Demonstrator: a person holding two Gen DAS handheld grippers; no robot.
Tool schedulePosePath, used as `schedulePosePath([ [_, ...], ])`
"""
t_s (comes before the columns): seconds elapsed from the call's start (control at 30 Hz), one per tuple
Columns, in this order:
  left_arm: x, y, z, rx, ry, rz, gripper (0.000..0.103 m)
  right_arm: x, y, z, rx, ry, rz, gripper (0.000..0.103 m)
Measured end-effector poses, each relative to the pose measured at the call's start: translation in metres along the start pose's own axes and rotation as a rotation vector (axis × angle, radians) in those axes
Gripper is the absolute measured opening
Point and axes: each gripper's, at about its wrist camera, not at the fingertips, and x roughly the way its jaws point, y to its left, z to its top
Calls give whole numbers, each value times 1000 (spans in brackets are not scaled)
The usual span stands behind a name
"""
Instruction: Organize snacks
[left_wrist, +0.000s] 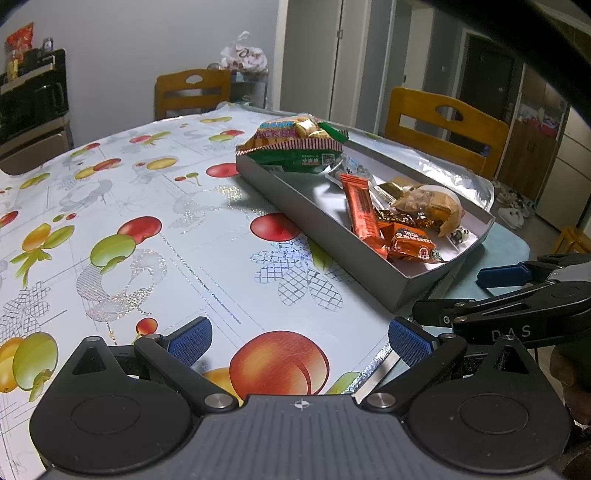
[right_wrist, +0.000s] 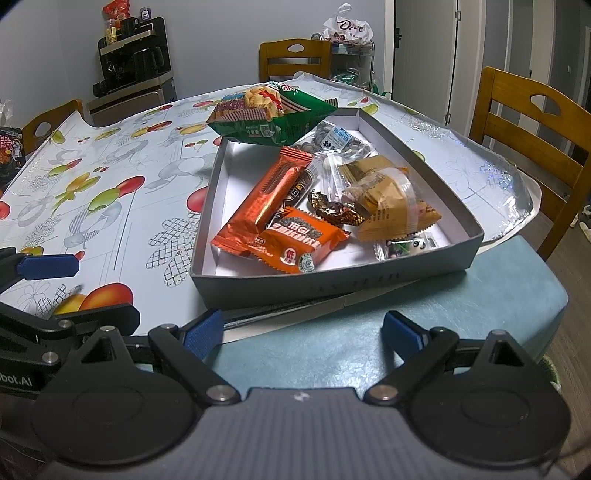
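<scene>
A shallow grey box (right_wrist: 332, 286) (left_wrist: 317, 206) sits on the table's near right part and holds several snacks. A green cracker bag (right_wrist: 273, 118) (left_wrist: 295, 144) lies across its far end. In the box are a long orange bar (right_wrist: 266, 199) (left_wrist: 362, 210), a small orange packet (right_wrist: 299, 245) (left_wrist: 413, 245), a tan wrapped pastry (right_wrist: 388, 199) (left_wrist: 428, 205) and a clear bag of dark sweets (right_wrist: 332, 142). My right gripper (right_wrist: 303, 334) is open, just in front of the box's near wall. My left gripper (left_wrist: 301, 338) is open over the tablecloth, left of the box.
A fruit-print tablecloth (left_wrist: 122, 206) covers the table, with bare teal tabletop (right_wrist: 443, 317) at the near edge. Wooden chairs (right_wrist: 532, 122) (left_wrist: 192, 92) stand around it. A dark snack packet (right_wrist: 9, 155) lies at the far left edge. A coffee machine shelf (right_wrist: 133, 62) is behind.
</scene>
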Motion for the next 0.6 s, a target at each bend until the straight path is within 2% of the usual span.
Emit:
schedulePosePath([
  [0.6, -1, 1, 0, 8, -15, -5, 103, 1, 0, 1, 1, 1, 1, 97],
])
